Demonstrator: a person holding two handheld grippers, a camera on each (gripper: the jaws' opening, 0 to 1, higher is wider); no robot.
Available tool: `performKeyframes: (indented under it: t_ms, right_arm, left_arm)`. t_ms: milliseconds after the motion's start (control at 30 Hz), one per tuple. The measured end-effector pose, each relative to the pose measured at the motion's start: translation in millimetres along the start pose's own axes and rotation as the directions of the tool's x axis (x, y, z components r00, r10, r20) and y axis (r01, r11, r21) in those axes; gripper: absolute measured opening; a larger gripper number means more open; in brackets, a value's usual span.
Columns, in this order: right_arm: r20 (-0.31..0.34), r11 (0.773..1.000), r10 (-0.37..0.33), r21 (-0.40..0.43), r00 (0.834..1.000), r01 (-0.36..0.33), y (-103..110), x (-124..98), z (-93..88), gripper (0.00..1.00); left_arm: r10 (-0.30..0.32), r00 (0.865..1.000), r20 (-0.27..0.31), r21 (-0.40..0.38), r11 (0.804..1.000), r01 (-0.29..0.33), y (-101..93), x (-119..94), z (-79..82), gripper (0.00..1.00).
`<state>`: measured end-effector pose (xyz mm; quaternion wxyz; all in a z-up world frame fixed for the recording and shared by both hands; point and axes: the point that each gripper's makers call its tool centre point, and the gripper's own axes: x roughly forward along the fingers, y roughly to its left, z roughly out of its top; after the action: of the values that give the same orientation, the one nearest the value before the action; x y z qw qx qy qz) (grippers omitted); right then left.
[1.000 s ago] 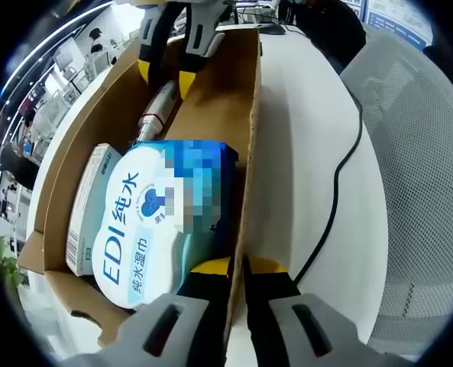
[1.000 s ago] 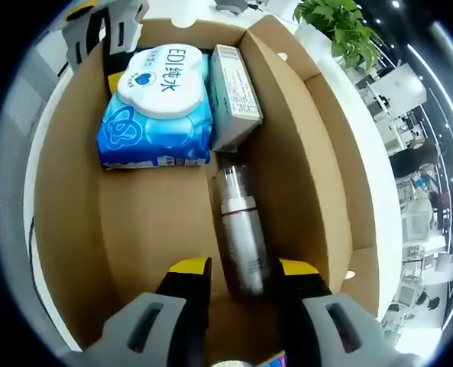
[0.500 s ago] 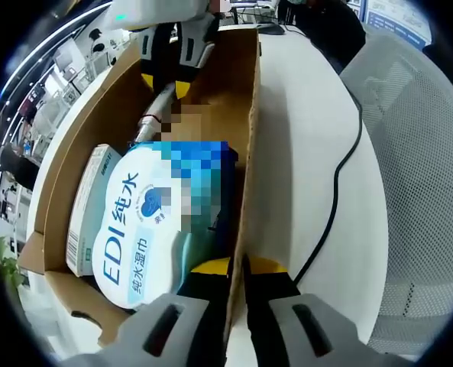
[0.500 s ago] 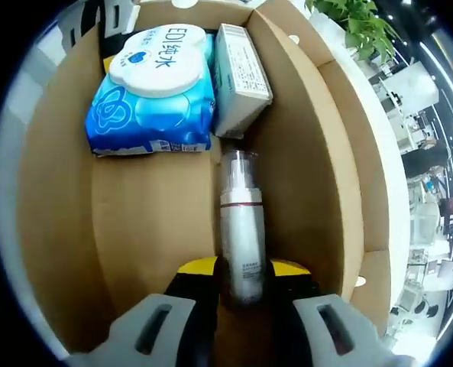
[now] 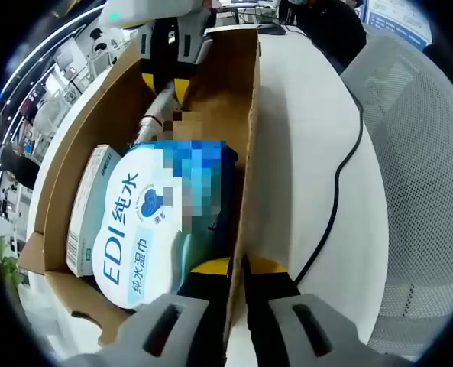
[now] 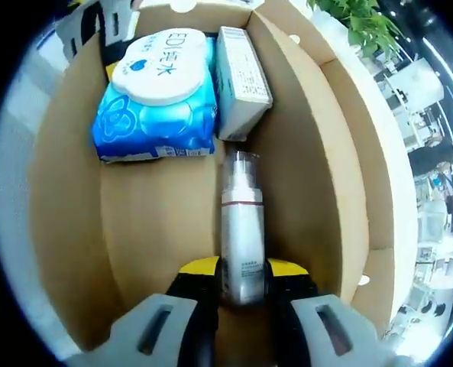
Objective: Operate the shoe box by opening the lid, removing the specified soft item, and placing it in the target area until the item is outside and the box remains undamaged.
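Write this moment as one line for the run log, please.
box: open | left gripper: clamps box side wall | right gripper: jaws around silver bottle | wet wipes pack: inside box

A black cable (image 5: 341, 183) runs in a curve across the white tabletop (image 5: 302, 153), beside a grey mesh office chair (image 5: 417, 191) at the table's edge. A leafy green potted plant (image 6: 361, 21) stands at the far end of the table in the right gripper view, with blurred office furniture (image 6: 432, 145) beyond it. In the left gripper view, more blurred office desks and equipment (image 5: 46, 99) lie past the table's other side.
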<state>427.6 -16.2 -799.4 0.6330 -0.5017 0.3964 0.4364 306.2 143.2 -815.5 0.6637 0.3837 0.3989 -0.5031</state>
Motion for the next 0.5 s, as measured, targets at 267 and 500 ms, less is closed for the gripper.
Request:
performKeyframes:
  t_ms: [267, 500]
  right_arm:
    - [-0.010, 0.952, 0.158, 0.268, 0.987, -0.149, 22, -7, -1.8, 0.17]
    - [0.016, 0.912, 0.217, 0.354, 0.976, -0.208, 29, -3, -2.1, 0.17]
  left_arm:
    - [0.001, 1.000, 0.001, 0.001, 1.000, -0.001, 0.7, 0, 0.1, 0.04]
    - [0.001, 1.000, 0.001, 0.001, 1.000, -0.001, 0.4, 0, -0.5, 0.04]
